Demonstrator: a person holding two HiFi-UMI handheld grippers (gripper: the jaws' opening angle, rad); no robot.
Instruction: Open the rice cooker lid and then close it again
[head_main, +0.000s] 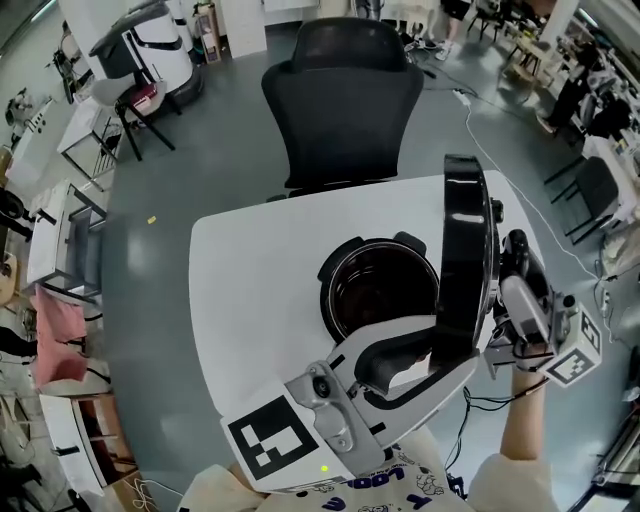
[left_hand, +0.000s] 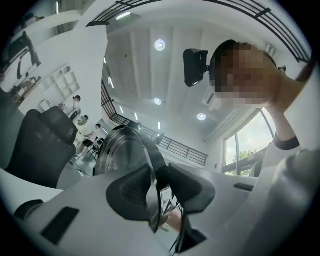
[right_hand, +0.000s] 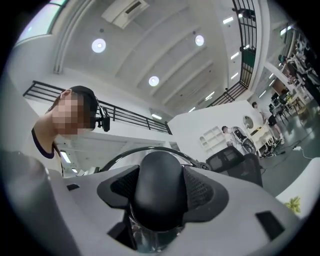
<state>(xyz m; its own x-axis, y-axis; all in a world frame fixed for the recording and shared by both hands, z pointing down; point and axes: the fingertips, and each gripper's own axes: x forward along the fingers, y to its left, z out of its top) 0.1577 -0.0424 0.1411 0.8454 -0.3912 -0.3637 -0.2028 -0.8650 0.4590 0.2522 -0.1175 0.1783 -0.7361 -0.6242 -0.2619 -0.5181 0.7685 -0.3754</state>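
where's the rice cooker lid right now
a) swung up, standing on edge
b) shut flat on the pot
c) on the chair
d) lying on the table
a, the lid stands upright beside the pot, which is uncovered.

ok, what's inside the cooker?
A dark inner pot, with nothing visible in it. Its right part is covered by the raised lid, its near edge by the left gripper.

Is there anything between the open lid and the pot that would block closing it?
Nothing lies over the pot. But the left gripper clasps the upright lid at its rim, so one jaw sits on the lid's inner side and would probably meet the pot first.
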